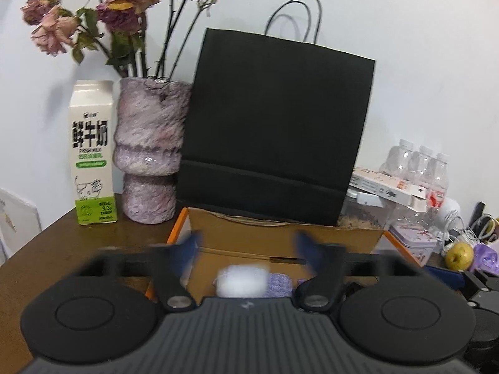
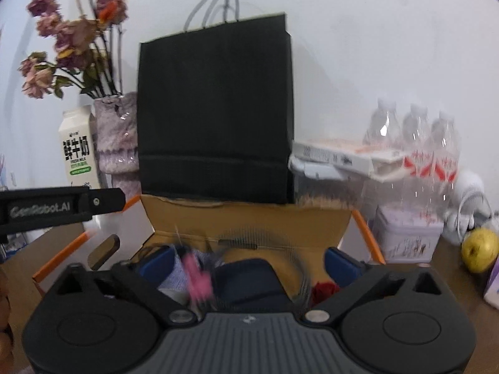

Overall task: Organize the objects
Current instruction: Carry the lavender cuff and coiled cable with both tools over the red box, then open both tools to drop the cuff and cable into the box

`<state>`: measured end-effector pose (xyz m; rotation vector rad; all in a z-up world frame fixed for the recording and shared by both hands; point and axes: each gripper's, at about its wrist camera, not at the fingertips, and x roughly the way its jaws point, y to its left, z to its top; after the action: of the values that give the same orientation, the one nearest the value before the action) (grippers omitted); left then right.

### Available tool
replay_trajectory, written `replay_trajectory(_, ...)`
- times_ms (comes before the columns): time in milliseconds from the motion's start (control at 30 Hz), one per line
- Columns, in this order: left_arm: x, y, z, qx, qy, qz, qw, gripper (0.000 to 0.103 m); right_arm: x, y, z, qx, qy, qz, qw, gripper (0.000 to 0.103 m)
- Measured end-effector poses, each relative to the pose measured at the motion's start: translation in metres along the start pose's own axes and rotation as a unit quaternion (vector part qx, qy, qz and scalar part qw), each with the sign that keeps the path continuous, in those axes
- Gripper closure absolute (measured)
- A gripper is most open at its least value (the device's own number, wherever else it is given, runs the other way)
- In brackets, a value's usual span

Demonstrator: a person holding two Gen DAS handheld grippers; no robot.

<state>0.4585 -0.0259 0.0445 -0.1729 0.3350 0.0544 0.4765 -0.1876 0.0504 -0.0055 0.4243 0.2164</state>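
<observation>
Over the cardboard box (image 1: pixel 280 233) we had both tools hovering. The left gripper (image 1: pixel 249 246) had its jaws spread wide with nothing pinched; a white bundle (image 1: pixel 241 280) and a lilac knit piece (image 1: pixel 280 283) lay in the box below it. The right gripper (image 2: pixel 249 261) was spread wide too, nothing pressed between its pads; under it sat a pink thing (image 2: pixel 198 277), blurred, a dark pouch (image 2: pixel 249 280), something red (image 2: pixel 324 290) and what looked like a comb (image 2: pixel 265 240). We judged several items already boxed. Left out on the table (image 1: pixel 62 243): an apple (image 1: pixel 458 255), a tin (image 1: pixel 411 240), the water bottles (image 1: pixel 421 168), a milk carton (image 1: pixel 92 152). Whether those belonged in the box we could not tell. The black paper bag (image 1: pixel 274 124) stood just behind the box, beside the vase (image 1: pixel 149 152).
</observation>
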Motion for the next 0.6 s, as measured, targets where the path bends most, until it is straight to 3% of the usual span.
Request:
replay_trajectory(100,-0.003,-0.001,-0.001,0.002,-0.014,0.014,0.9998,0.0,0.0,0.0,-0.001,-0.002,0.001,-0.008,1.0,0.0)
replay_trajectory(600,-0.016,-0.001,-0.003,0.002,-0.02,0.009,0.9998,0.0,-0.016,0.002,0.001,-0.014,-0.015,-0.013,1.0,0.0)
